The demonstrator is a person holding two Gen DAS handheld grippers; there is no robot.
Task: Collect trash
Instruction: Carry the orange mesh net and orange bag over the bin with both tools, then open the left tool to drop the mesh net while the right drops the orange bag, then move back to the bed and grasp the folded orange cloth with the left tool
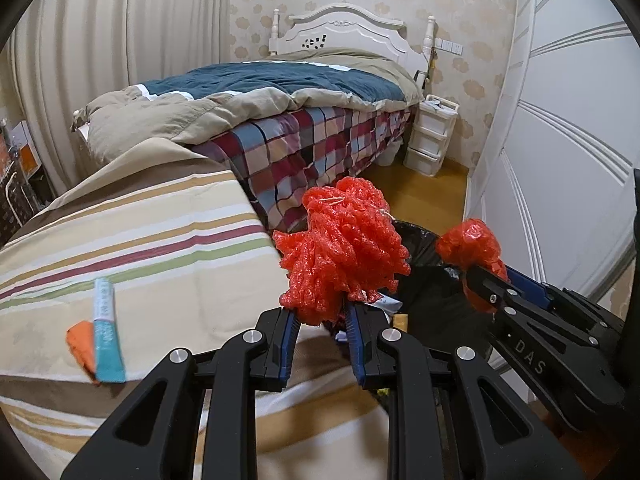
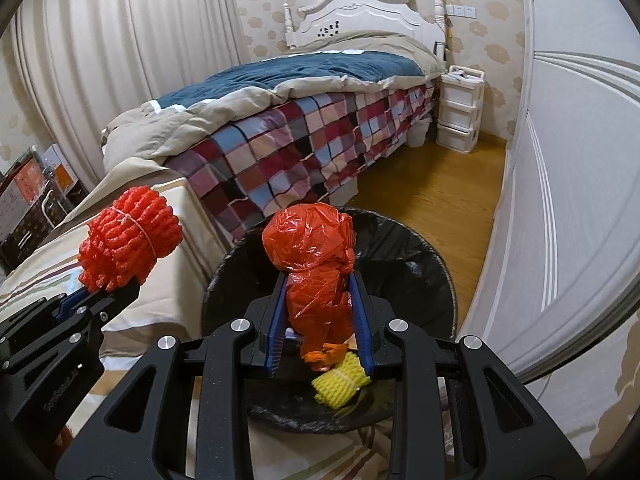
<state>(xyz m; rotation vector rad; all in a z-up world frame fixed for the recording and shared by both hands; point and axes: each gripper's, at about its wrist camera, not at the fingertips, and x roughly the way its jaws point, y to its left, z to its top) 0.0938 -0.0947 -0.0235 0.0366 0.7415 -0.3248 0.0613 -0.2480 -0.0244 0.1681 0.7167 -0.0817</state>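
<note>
Right wrist view shows the right tool (image 2: 320,320) clamped on a crumpled red plastic bag (image 2: 312,256), held directly above the black-lined trash bin (image 2: 420,264), where a yellow foam net (image 2: 340,380) already lies. The left tool (image 1: 322,320) grips a red foam net bundle (image 1: 340,248) beside the bin, near the edge of the striped bedding (image 1: 140,240). The dropping step looks in hand: next, the right tool needs to open over the bin, then the left should move across and release.

Red foam net bundle (image 1: 342,248) tied, held aloft beside bin (image 2: 424,256); red crumpled bag (image 2: 316,264) above black-lined bin.
</note>
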